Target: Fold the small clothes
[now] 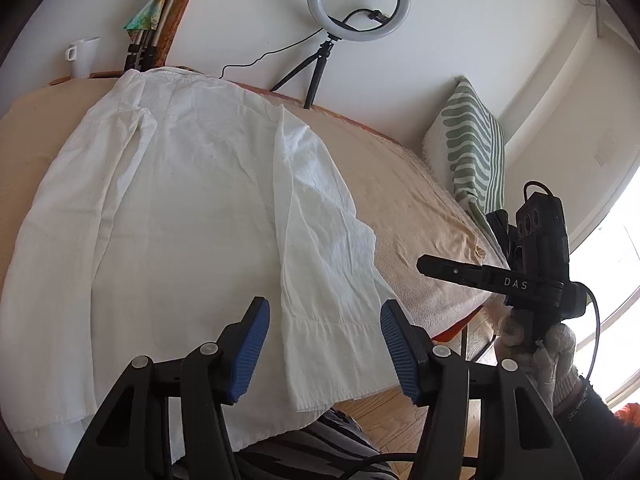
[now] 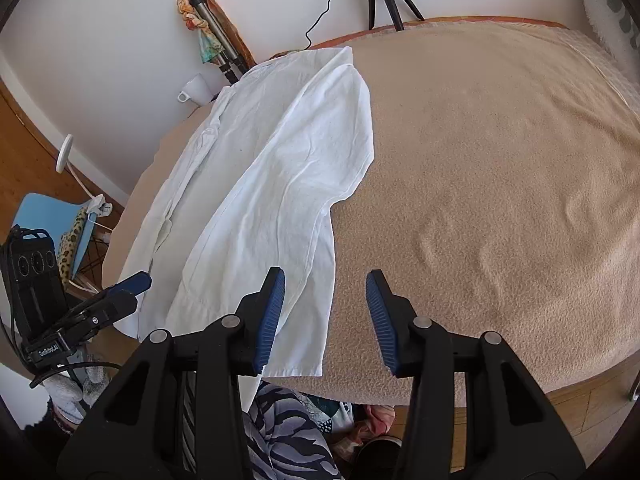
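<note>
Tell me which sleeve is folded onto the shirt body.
The right-hand sleeve, nearer the striped cushion. It lies across the shirt; the other sleeve lies along the left edge.

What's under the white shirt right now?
The white shirt lies flat on the beige blanket covering the table; its hem overhangs the near edge. Whether anything else lies beneath it cannot be seen. Both grippers, left and right, are open above it.
</note>
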A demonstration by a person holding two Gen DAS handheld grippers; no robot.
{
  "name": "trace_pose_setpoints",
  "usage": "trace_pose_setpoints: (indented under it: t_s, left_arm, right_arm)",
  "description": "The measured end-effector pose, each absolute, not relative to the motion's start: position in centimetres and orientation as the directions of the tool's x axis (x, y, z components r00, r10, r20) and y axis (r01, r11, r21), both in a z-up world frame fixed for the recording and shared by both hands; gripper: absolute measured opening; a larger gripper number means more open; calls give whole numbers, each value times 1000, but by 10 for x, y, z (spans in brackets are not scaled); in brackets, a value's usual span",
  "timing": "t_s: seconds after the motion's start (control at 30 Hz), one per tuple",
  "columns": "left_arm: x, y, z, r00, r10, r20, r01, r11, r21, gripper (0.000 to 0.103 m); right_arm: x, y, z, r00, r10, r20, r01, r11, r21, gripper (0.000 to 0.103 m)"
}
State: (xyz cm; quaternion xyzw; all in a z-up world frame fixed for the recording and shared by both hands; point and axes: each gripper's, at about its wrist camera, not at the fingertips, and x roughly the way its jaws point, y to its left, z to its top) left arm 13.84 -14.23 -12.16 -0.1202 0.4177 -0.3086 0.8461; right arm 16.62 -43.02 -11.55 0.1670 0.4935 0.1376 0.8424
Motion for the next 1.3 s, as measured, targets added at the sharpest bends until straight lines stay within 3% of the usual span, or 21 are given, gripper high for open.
trace_pose_setpoints:
  t_s: [0.17,0.33,0.53,0.63,0.7,0.73,0.87,1.07,1.13,1.3]
  left_arm:
    - [122,-202,-121,425,-605,-674,564,759,-325,61]
    - [118,-252,-135,383,-589,-712,622,734,-273,68]
    - [116,-293,-152,443,-475,-760,661,746,-82,68]
    - [122,-297,-157,453,-434,-779,647,761,-49,59]
    - [129,-296,-161,458,-410,-789,638,769,-29,44]
    - [131,-294,-162,457,-412,-788,635,772,-35,41]
    - [143,-273,-158,431,-493,-756,602,781,-166,4]
    - [139,-236,-134,428,-612,-665,533,765,-361,3]
    - [137,-229,-127,436,-632,-641,517,759,-396,3]
    - [137,-216,-120,443,-661,-605,476,746,-466,3]
  right_arm:
    - [152,-462,-113,525,390,-757,-2,889,458,46]
    - [141,-486,-105,557,378,-739,30,880,473,46]
    - [130,-508,-97,586,353,-729,49,883,467,46]
    - [127,-514,-95,594,349,-725,52,882,468,46]
    - [127,-516,-95,597,355,-719,51,878,476,46]
    - [127,-517,-95,599,357,-717,51,877,479,46]
    - [133,-514,-96,598,374,-709,42,868,494,46]
    - [159,-496,-103,570,447,-689,-7,842,540,50]
    - [177,-489,-112,551,488,-677,-7,814,581,57]
    - [227,-468,-138,514,597,-615,0,717,697,59]
